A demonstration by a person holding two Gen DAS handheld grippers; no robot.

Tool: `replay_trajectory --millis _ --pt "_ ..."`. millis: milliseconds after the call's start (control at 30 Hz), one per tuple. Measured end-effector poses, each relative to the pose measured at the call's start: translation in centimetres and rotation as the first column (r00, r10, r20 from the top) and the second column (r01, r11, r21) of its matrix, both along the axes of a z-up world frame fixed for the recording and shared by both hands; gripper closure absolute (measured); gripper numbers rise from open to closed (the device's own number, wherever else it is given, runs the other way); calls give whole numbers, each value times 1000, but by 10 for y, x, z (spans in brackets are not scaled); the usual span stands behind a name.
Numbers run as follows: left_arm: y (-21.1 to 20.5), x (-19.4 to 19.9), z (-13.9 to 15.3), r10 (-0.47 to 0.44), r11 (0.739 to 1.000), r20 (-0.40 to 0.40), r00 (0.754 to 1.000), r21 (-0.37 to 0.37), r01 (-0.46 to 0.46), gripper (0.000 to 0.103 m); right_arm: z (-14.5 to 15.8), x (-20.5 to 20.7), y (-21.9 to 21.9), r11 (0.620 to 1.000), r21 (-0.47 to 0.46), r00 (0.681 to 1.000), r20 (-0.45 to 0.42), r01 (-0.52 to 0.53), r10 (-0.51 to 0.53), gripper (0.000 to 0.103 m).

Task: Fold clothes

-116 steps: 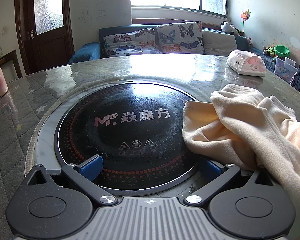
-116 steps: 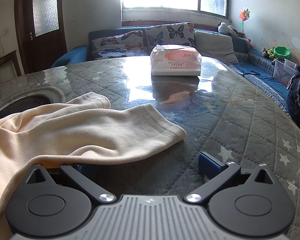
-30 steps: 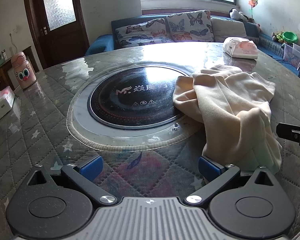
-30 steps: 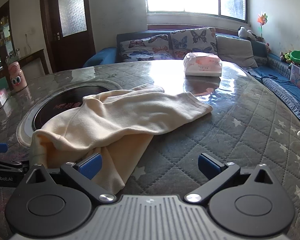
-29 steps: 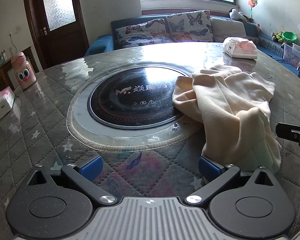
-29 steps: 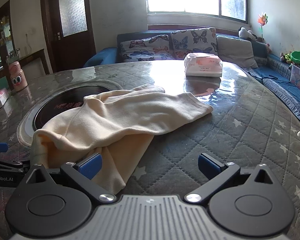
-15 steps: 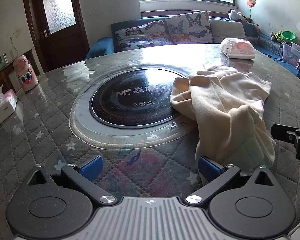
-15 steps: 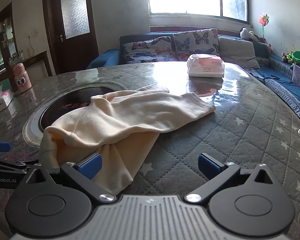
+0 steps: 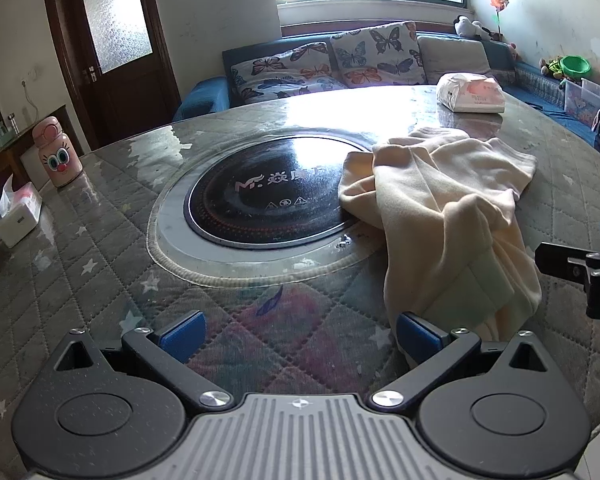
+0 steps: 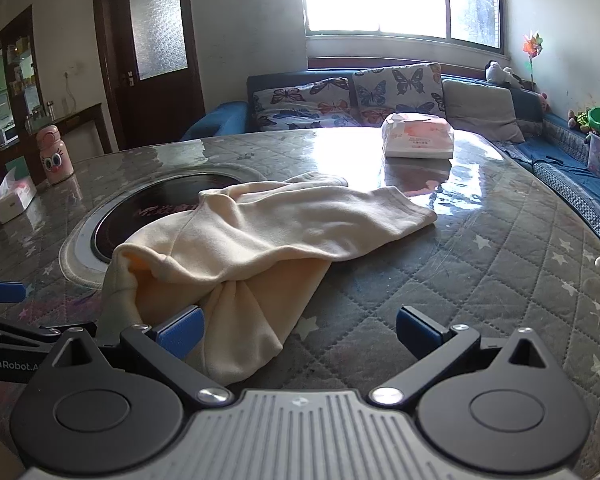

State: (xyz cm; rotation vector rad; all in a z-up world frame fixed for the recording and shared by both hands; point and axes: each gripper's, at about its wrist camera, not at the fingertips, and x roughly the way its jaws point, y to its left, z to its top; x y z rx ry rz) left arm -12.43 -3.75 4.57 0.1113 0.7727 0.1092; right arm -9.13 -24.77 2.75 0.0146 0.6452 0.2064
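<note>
A cream garment (image 9: 451, 208) lies crumpled on the round table, one end draped over the rim of the black induction plate (image 9: 268, 196). In the right wrist view the same garment (image 10: 260, 240) runs from the plate toward the table's right, with a bunched end near my fingers. My left gripper (image 9: 298, 330) is open over the near table edge; its right finger sits beside the cloth's near end. My right gripper (image 10: 298, 328) is open too, its left pad (image 10: 180, 330) right at the bunched cloth. Neither holds anything.
A white tissue pack (image 10: 417, 140) lies at the far side of the table (image 10: 499, 272). A pink cartoon bottle (image 9: 58, 152) and a white tissue box (image 9: 18, 216) stand at the left edge. A sofa with butterfly cushions (image 9: 339, 60) is behind the table.
Both grippers have drawn back and risen from the cloth since 3.9 s ago, leaving the garment loose on the table. Over the last second both views keep pulling back slightly.
</note>
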Motion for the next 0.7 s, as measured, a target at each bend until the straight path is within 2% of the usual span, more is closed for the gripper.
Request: replay_trajectory --millis 700 --pt "-10 -10 1 -34 999 -3 999 13 34 0 1 -8 4 1000 -3 1000 4 -22 22 0"
